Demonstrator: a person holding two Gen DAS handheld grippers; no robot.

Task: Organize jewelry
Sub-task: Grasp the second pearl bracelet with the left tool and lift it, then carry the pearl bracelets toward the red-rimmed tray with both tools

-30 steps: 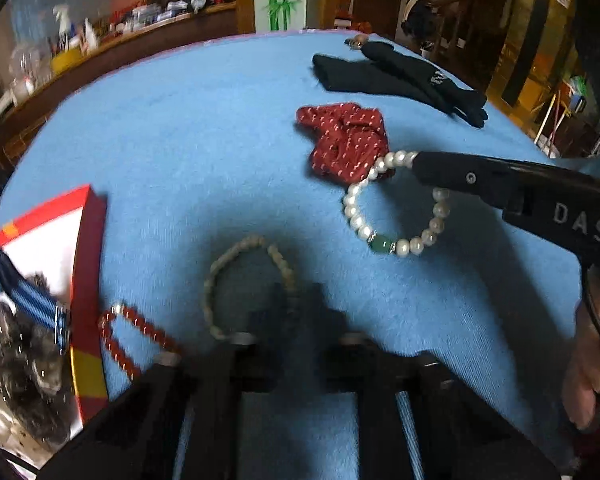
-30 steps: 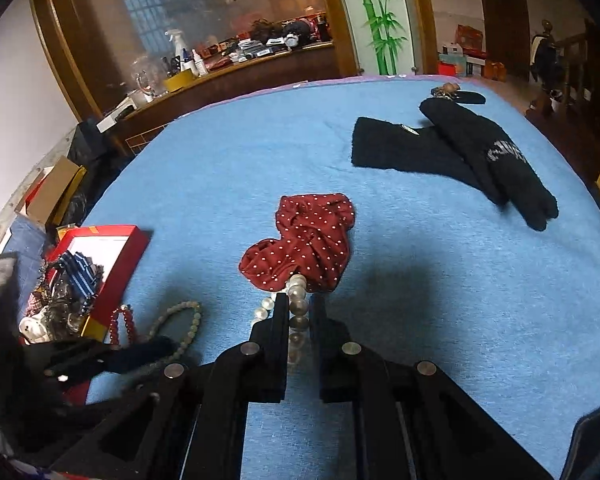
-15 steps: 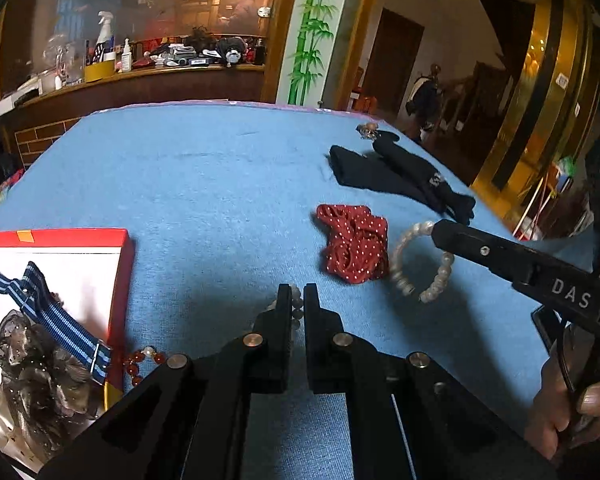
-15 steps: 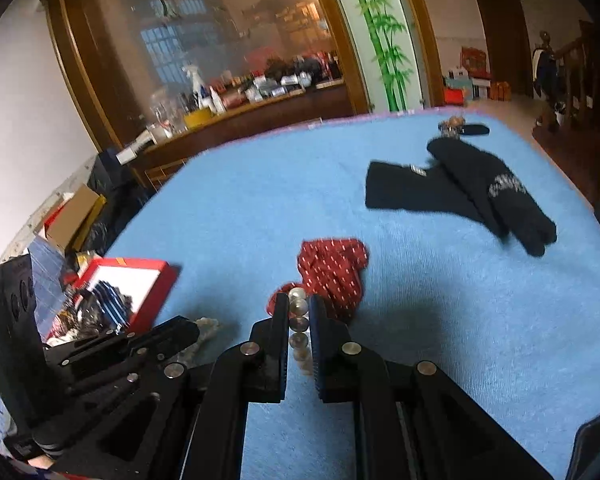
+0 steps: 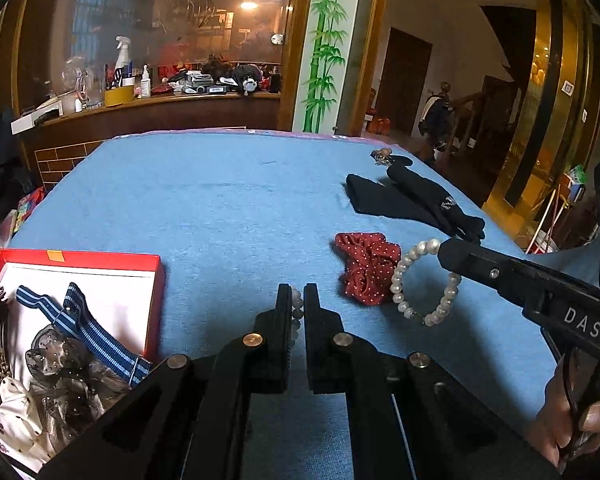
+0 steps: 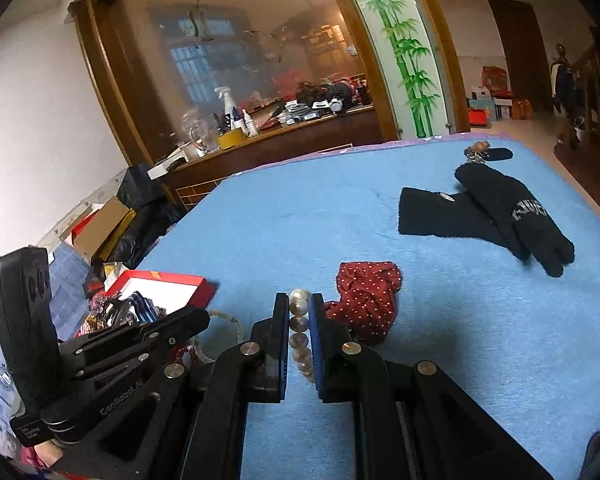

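Observation:
My left gripper point(image 5: 297, 296) is shut on a pale beige bead bracelet point(image 5: 297, 308), held above the blue table. From the right wrist view that bracelet point(image 6: 224, 322) hangs below the left gripper point(image 6: 204, 318). My right gripper point(image 6: 299, 304) is shut on a white pearl bracelet point(image 6: 299, 324), lifted off the table; in the left wrist view the pearl bracelet point(image 5: 420, 280) dangles from the right gripper's tip point(image 5: 446, 254). A red box point(image 5: 100, 258) with hair ties and a striped strap sits at the left.
A red polka-dot scrunchie point(image 5: 366, 272) lies on the blue tablecloth point(image 5: 220, 208) mid-table. Black gloves point(image 5: 412, 200) lie at the far right, a small trinket point(image 5: 382, 156) behind them. A red bead bracelet point(image 6: 180, 354) lies by the box.
Both grippers have risen from the table, each carrying its bracelet. The beige bracelet left the cloth in the left gripper; the pearl bracelet now hangs in the air.

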